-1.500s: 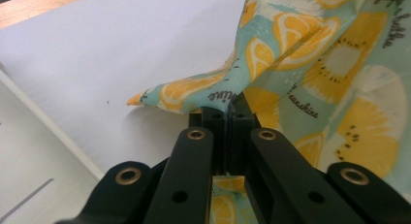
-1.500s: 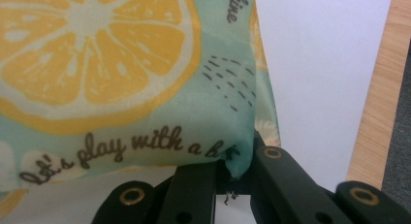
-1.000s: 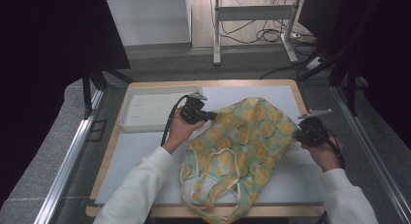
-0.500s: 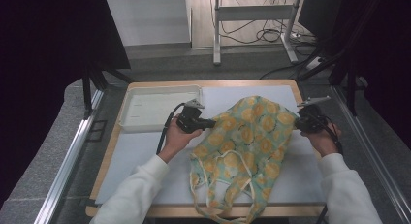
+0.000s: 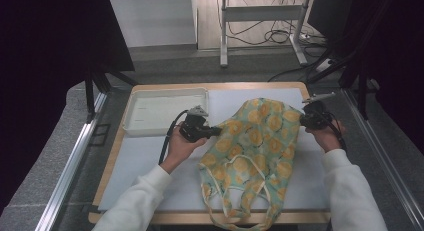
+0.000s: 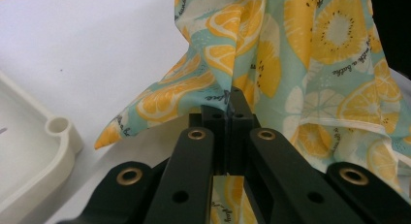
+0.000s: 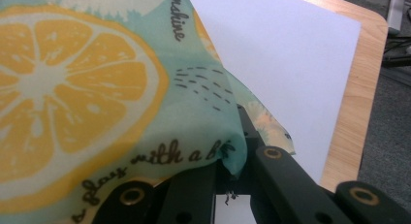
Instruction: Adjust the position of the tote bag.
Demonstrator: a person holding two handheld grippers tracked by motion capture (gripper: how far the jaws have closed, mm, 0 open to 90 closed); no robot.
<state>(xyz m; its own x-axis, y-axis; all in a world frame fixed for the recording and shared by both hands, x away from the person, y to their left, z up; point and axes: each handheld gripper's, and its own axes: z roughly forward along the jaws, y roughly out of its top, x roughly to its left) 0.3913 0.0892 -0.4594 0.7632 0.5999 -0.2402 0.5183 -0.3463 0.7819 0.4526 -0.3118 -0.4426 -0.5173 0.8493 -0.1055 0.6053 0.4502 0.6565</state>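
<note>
While both tongs have cloth between their jaws, the work reads as mid-way, as set out below.

Left tongs (image 5: 212,131): jaws closed flat on a fold at the left edge of the lemon-print bag (image 5: 255,146); in the left gripper view the pinched cloth stands up from the closed tips (image 6: 231,112).

Right tongs (image 5: 303,120): jaws drawn together on the bag's right edge; in the right gripper view the hem (image 7: 232,156) drapes over the tips, so the grip looks firm but its depth is hidden.

Bag: held at its upper corners and stretched between the two hands, its upper part lifted, its lower part and its handles (image 5: 235,211) trailing over the near edge of the table (image 5: 150,156).

Tray (image 5: 165,111): white, at the table's far left, just beside the left hand, with nothing in it that I can make out.

Done, by my judgement: both edges caught, the bag pulled open to its width.

Left, by my judgement: laying it flat on the white sheet, smoothing the wrinkled lower half, bringing the handles onto the table, then any folding.
</note>
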